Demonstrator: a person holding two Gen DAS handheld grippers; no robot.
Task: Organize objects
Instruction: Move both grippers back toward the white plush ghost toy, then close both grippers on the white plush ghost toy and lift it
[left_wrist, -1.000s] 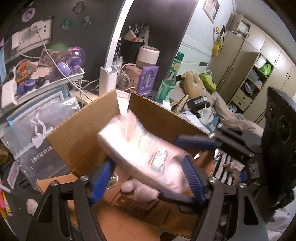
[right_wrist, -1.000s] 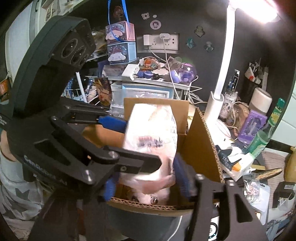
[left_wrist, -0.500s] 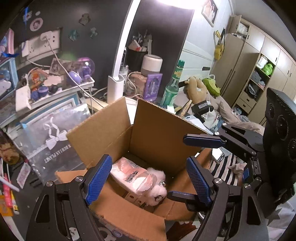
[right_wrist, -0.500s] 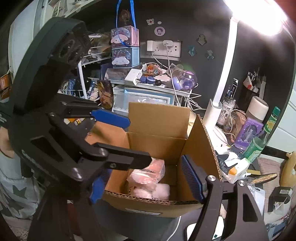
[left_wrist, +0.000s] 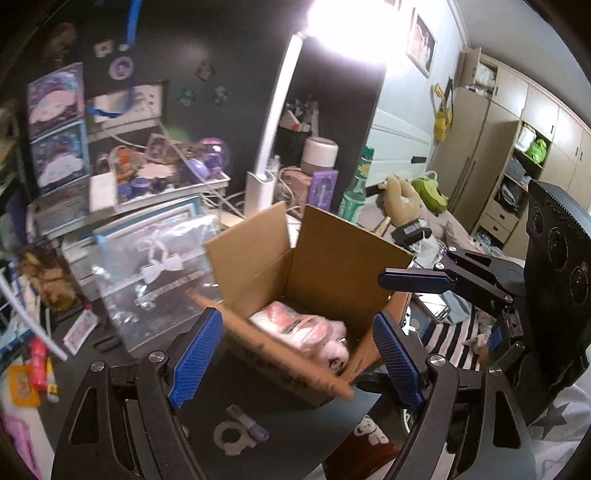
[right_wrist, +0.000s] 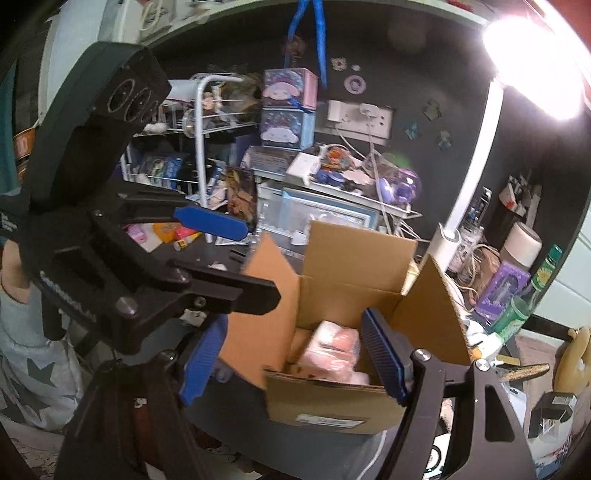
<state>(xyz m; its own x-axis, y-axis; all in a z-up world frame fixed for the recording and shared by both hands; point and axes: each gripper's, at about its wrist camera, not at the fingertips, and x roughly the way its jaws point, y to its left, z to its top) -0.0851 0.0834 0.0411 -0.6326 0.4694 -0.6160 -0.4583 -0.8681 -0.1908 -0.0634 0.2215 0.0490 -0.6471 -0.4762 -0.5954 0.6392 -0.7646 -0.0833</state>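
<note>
An open cardboard box stands on the dark desk; it also shows in the right wrist view. A pink plastic-wrapped pack lies inside it beside a white fluffy toy; the pack also shows in the right wrist view. My left gripper is open and empty, above and in front of the box. My right gripper is open and empty, on the box's other side. Each gripper shows in the other's view.
A white desk lamp stands behind the box. A clear bag with a bow leans at the box's left. A shelf of small toys, a green bottle and a purple box crowd the back.
Both grippers held the pink pack over the box, let it go, and it dropped inside. Both have since pulled back and up from the box.
</note>
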